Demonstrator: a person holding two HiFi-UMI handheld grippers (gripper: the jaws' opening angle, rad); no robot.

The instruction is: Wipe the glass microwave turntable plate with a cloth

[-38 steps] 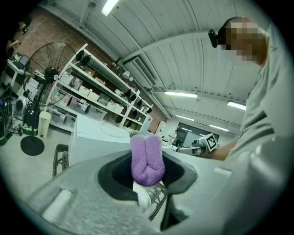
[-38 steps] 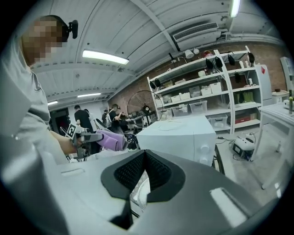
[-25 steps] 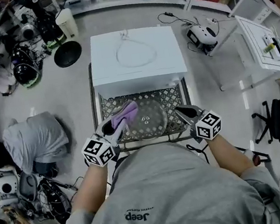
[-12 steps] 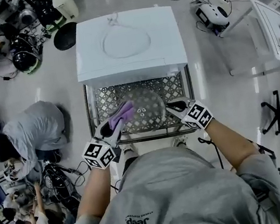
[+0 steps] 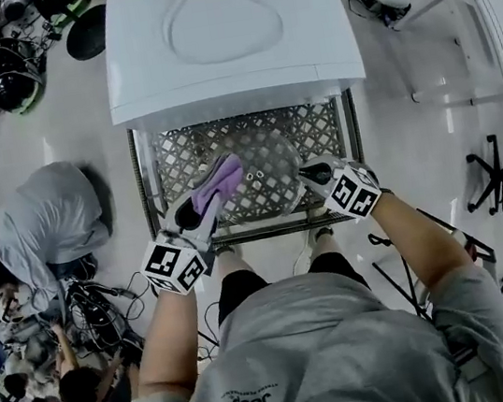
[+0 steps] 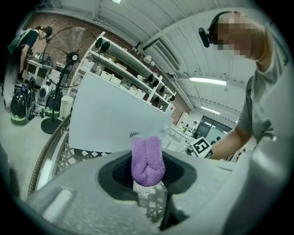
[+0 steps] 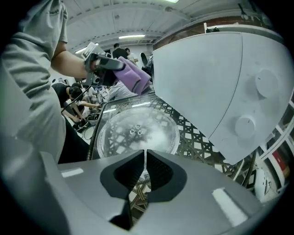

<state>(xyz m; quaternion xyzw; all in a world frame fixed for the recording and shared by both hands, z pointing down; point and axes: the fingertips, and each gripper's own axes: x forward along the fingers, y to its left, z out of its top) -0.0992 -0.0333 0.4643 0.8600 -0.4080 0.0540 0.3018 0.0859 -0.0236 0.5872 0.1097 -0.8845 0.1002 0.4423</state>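
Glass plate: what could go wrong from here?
The right tool seems to pinch only the rim of the glass plate; a hard wipe could pivot or slip it on the metal lattice table. The cloth is clamped in the left tool by one end; it may pull out under pressure.

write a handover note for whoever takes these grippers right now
Left gripper: shut on the purple cloth, which is over the left edge of the glass plate; contact unclear.
Right gripper: jaws together at the glass plate's near rim, apparently pinching it.
The glass plate lies flat on the mesh rack.
Done: cloth in hand, plate steadied.
Left: wipe the plate's surface.
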